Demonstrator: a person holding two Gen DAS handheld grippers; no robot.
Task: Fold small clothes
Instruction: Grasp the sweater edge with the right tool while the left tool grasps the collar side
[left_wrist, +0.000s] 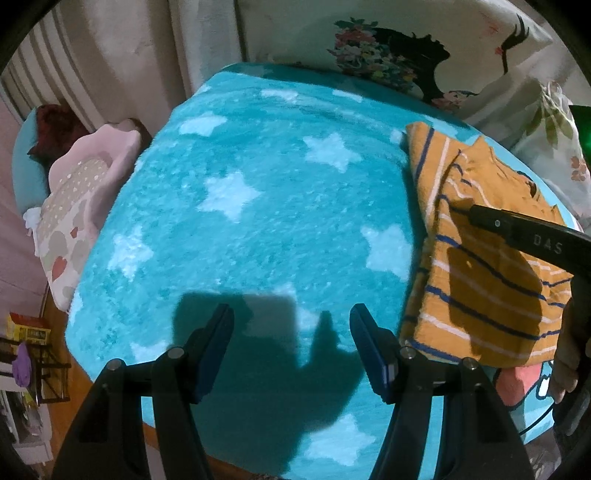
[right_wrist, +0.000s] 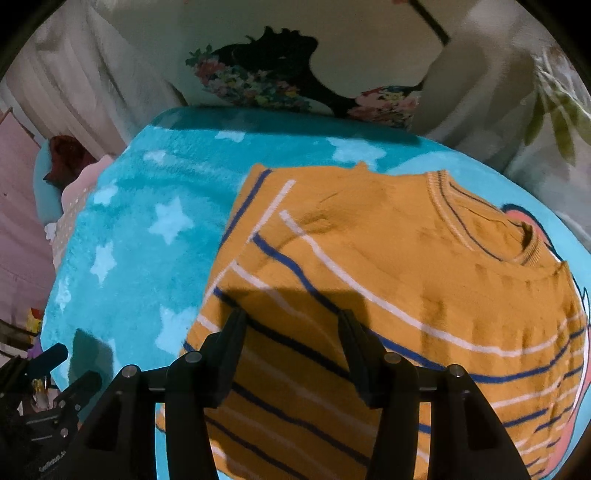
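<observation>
Item one, nearest: our left gripper (left_wrist: 291, 343), jaws spread wide and empty, hung over bare blanket with its shadow thrown beneath it. It touched nothing.

Item two: our right gripper (right_wrist: 291, 349), jaws likewise wide apart and holding nothing, hovered over the near part of the mustard striped top (right_wrist: 388, 280). From the left wrist view one of its fingers (left_wrist: 491, 221) reached across the garment; whether the tip pressed the cloth, we could not tell.

Item three, the task's thing: the mustard striped top lay on the right side of the turquoise star blanket (left_wrist: 236, 229), sleeve turned in over the body, ribbed collar toward the far right. We judged it partly folded.

Item four, farther left: a pink scalloped pillow (left_wrist: 85, 192) at the blanket's left edge.

Item five, farthest: a floral printed cloth (right_wrist: 280, 77) behind the blanket.

Containers: we recorded none in either view.

Risks, as we judged them: the plush pile could drag on the knit, so a one-sided pull might undo the turned-in sleeve. A pinch taking only the top layer would leave the lower layer behind and skew the fold. A deep pinch might catch blanket pile along with the garment.
</observation>
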